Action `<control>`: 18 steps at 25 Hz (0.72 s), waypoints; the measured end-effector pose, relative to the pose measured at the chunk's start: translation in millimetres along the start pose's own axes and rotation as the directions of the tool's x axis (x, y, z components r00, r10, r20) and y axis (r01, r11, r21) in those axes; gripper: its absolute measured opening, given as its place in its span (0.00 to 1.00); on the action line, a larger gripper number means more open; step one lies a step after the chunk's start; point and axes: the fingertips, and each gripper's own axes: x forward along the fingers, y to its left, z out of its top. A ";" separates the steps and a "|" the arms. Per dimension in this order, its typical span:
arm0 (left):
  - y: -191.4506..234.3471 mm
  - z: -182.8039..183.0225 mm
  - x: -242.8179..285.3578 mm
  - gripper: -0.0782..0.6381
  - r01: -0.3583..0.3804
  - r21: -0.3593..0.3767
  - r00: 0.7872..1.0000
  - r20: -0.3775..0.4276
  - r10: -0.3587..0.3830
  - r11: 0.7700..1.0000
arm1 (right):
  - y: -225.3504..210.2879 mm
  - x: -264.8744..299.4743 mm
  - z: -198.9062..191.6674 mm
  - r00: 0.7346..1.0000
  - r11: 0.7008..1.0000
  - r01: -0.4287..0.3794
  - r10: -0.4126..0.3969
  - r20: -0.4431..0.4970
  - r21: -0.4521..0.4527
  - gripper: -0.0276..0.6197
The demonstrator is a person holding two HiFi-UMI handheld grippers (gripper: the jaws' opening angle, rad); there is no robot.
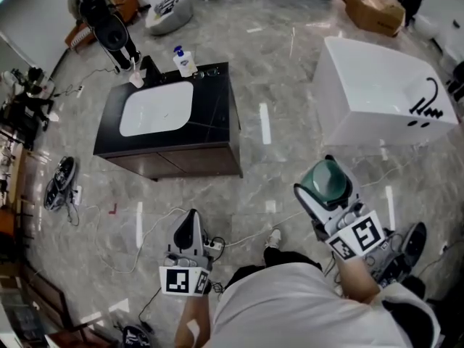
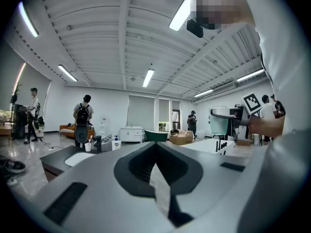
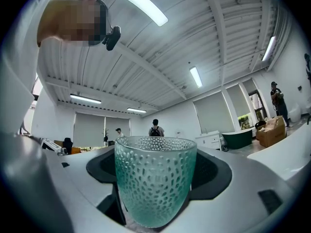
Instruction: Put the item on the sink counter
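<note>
My right gripper (image 1: 324, 191) is clamped on the green dimpled glass (image 3: 155, 181), upright between its jaws; my left gripper (image 1: 191, 232) has its jaws together, nothing in them; the black sink counter (image 1: 219, 114) stands well apart ahead, a soap bottle (image 1: 183, 61) and a cup (image 1: 136, 79) at its far edge; a white bathtub (image 1: 377, 93) sits to its right; cables (image 1: 243, 236) trail on the floor between.

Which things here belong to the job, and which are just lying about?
Job: glass, held in the right gripper; sink counter.
Lying about: soap bottle, white cup, bathtub, cardboard box, shoes.
</note>
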 end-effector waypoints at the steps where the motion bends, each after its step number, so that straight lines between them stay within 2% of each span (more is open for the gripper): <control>1: -1.2 1.0 6.9 0.11 -0.001 0.000 1.000 -0.001 0.001 1.000 | -5.4 4.6 0.1 1.000 1.000 -0.006 0.006 0.002 0.002 0.68; 8: -10.1 9.1 45.1 0.11 -0.010 0.026 1.000 -0.029 0.011 1.000 | -40.7 31.9 -4.7 0.999 0.998 -0.048 0.048 0.013 0.047 0.68; 13: -6.0 -1.8 52.8 0.11 -0.037 0.016 0.997 -0.074 0.038 0.999 | -52.1 51.7 -10.3 0.996 0.994 -0.084 0.084 0.014 0.069 0.68; 18: -8.3 -1.2 58.9 0.11 -0.059 0.011 0.996 -0.071 0.060 0.998 | -54.2 63.1 -11.7 0.993 0.989 -0.117 0.117 0.005 0.087 0.68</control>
